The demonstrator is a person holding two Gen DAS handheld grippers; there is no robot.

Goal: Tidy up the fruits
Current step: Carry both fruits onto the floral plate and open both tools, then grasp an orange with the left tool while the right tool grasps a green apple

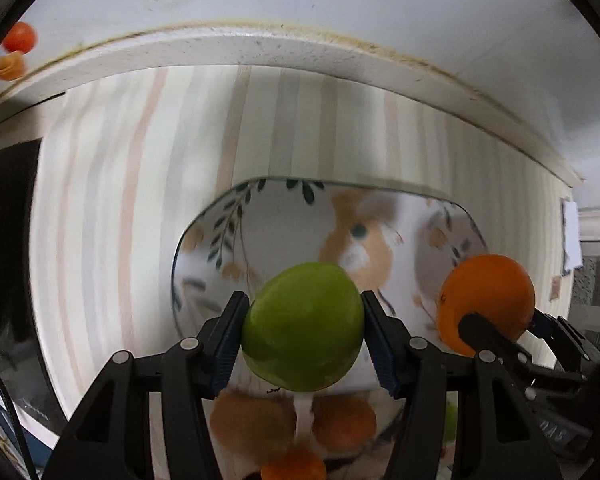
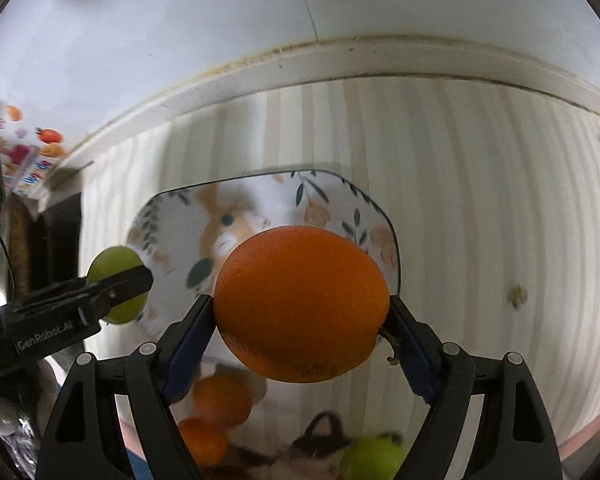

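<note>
"GenRobot.AI" lettering on left gripper (image 2: 134, 280) clamping lime (image 2: 118, 284); other print blurred.

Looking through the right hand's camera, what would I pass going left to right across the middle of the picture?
Green fruit clamped in the left gripper → rabbit-patterned plate → orange clamped in the right gripper → striped tablecloth.

Green fruit (image 1: 302, 326), orange fruit (image 2: 302, 302), leaf-patterned plate (image 1: 228, 216), pastel-striped cloth (image 1: 120, 200).
</note>
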